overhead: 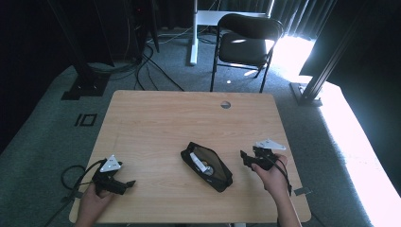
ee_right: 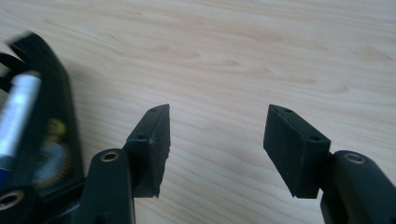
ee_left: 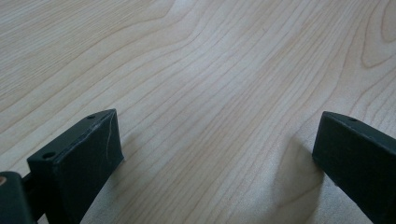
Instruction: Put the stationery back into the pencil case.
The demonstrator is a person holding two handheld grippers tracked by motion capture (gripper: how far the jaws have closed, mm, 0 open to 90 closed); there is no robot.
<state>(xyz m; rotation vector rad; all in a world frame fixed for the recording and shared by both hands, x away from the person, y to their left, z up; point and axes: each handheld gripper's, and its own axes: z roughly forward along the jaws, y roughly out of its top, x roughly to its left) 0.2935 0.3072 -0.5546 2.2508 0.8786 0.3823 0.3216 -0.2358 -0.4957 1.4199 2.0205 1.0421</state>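
A black pouch (overhead: 206, 166) lies unzipped in the middle of the wooden table (overhead: 156, 123), with a white item showing inside it. My right gripper (overhead: 244, 156) rests just right of the pouch, a hand behind it. In the right gripper view that gripper (ee_right: 217, 140) stands open over bare wood. The pouch (ee_right: 49, 102) is at the left edge there, holding a white and blue tube (ee_right: 16, 116). My left gripper (overhead: 128, 183) sits near the table's front left corner. Its jaws (ee_left: 215, 154) stand wide apart with only tabletop between them.
A round cable hole (overhead: 225, 104) sits near the table's far edge. A black folding chair (overhead: 246, 40) stands on the carpet beyond the table. Cables (overhead: 71, 177) trail off the table's left front edge. Dark frame posts (overhead: 321, 71) stand at the right.
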